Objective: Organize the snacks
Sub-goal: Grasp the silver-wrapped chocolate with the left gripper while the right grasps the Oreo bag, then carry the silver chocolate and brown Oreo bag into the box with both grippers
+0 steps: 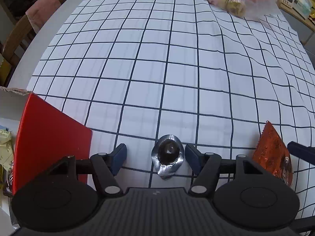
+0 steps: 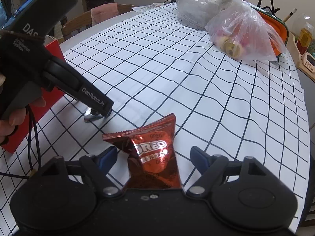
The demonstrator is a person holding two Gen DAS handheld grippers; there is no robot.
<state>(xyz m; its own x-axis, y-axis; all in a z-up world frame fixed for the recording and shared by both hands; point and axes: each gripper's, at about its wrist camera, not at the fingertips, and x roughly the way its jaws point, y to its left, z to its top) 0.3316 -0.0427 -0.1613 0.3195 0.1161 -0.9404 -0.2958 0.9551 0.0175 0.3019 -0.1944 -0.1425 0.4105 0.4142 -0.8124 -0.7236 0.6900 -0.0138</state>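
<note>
Low over the checked cloth, the left claw stood spread, its blue-padded fingers apart on either side of a small foil-wrapped sweet. That sweet was crinkled silver around a dark glossy dome; it lay on the cloth between the pads, closer to the right-hand one, whether touching could not be told. Beside the claw's left finger sat a red carton, smooth and flat-sided, its near end cut off by the claw's body.

The right claw was also spread, with a shiny red Oreo packet between its fingers, touching neither as far as could be seen. The packet was crumpled film with a crimped, saw-toothed top edge; its lower end was hidden behind the claw's housing. Well ahead of both claws lay a clear plastic bag, its contents blurred by the wrinkled film.
</note>
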